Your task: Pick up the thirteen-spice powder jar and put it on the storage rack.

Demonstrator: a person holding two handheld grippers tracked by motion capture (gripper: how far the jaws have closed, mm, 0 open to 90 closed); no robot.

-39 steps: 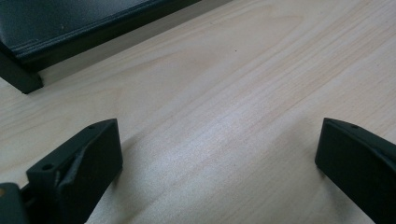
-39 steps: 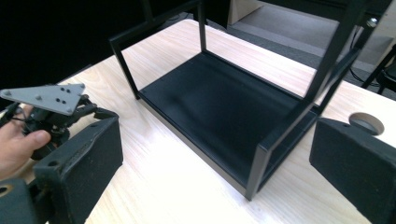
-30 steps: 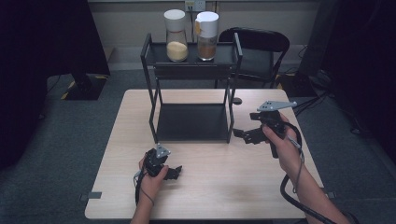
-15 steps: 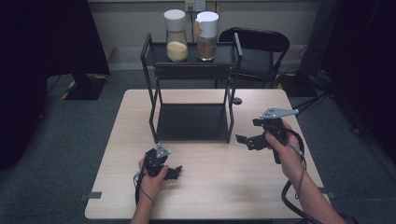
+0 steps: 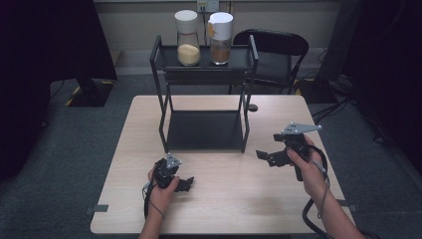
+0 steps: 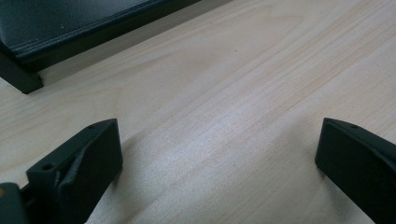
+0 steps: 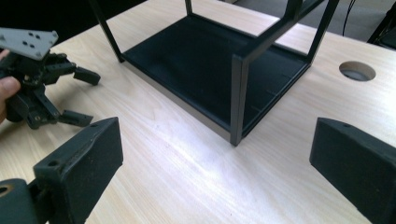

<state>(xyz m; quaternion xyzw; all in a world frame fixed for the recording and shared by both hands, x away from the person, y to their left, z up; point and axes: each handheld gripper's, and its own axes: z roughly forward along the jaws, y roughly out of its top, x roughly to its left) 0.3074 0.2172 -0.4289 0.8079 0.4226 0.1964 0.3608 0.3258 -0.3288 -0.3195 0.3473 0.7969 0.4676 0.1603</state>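
Two jars stand side by side on the top tier of the black rack, which sits toward the far side of the worktop: the jar of pale grains to the left and the jar of brown contents just beside it, both upright with white lids on. The rack's bottom shelf is bare in the right gripper view, so, judged from how things lie, whatever is to be done with the jars has not begun, or they already stand where they belong; the pictures cannot settle which. The right gripper is held above the worktop off the rack's right front leg, its jaws spread wide with nothing between them. The left gripper lies low on the worktop near the front edge, well apart from the rack, its jaws likewise wide apart and bare over plain wood. Neither gripper is near a jar, and a reach up to the top tier would be the likely next step.
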